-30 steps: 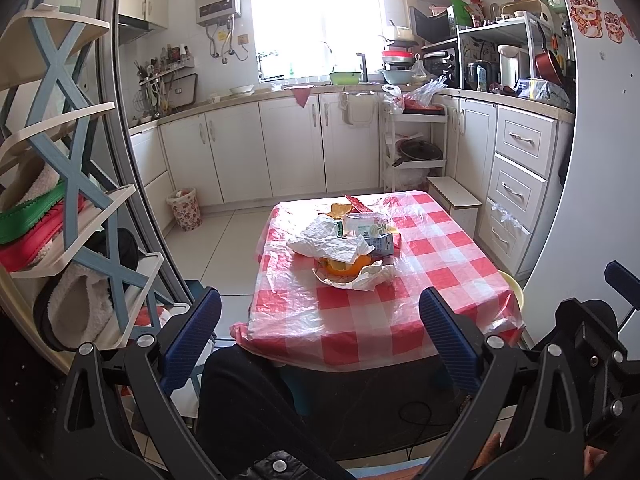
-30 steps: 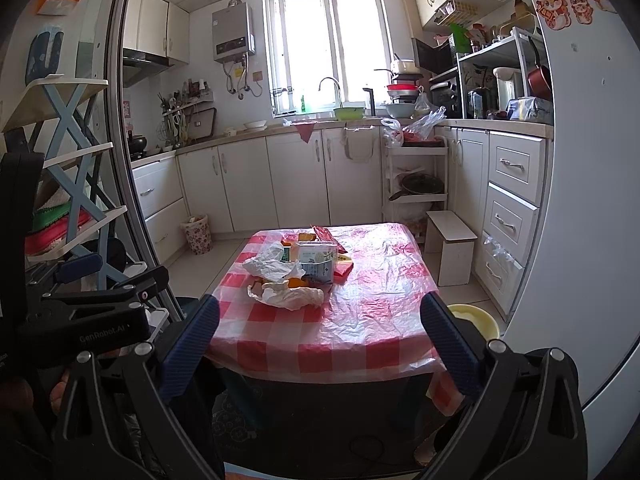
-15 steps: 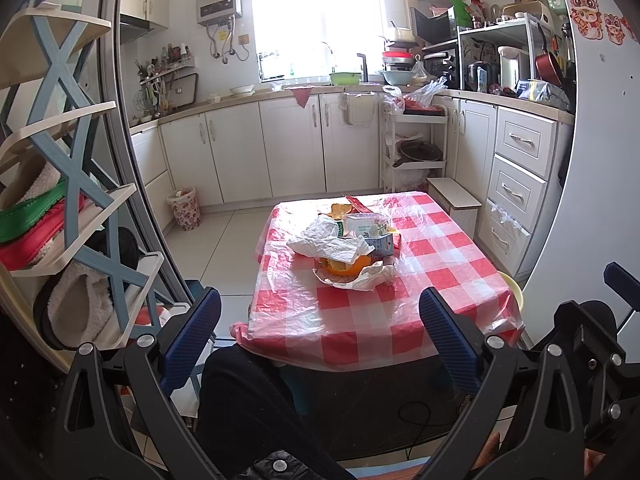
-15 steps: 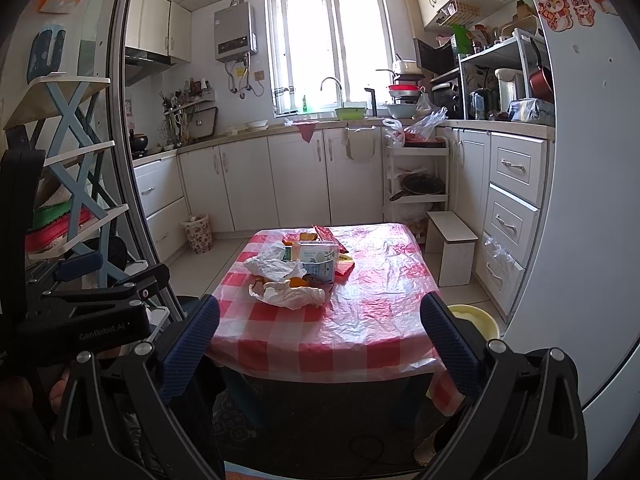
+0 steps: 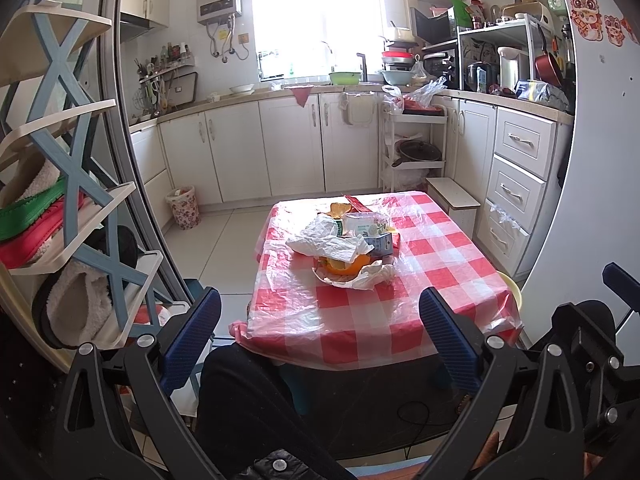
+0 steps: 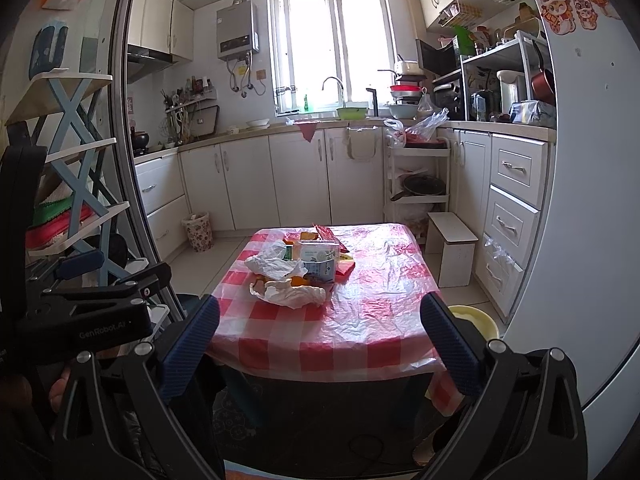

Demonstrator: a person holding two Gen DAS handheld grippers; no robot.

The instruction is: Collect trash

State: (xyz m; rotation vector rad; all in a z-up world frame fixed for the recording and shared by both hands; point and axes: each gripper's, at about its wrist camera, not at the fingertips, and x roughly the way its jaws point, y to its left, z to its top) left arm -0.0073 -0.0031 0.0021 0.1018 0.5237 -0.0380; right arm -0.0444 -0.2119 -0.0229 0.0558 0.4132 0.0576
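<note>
A heap of trash lies on the far left part of a low table with a red-and-white checked cloth (image 5: 420,304) (image 6: 372,320). In the heap are crumpled white paper (image 5: 328,242) (image 6: 274,262), orange peel (image 5: 344,266) (image 6: 298,280), a milk carton (image 5: 378,240) (image 6: 320,266) and a red wrapper (image 5: 358,202) (image 6: 326,234). My left gripper (image 5: 320,312) is open and empty, well short of the table's near edge. Likewise my right gripper (image 6: 320,320) stands open with nothing in it, short of the table. The left tool's body (image 6: 88,312) shows in the right wrist view.
A small flowered waste bin (image 5: 183,208) (image 6: 198,231) stands on the floor by the left cabinets. A shoe rack (image 5: 68,184) fills the left side. A white stool (image 6: 454,246) and a yellow basin (image 6: 474,320) sit right of the table. A person's dark-clad leg (image 5: 248,412) is below.
Both views have crept slightly toward the table. The grippers stay open and the trash has not moved.
</note>
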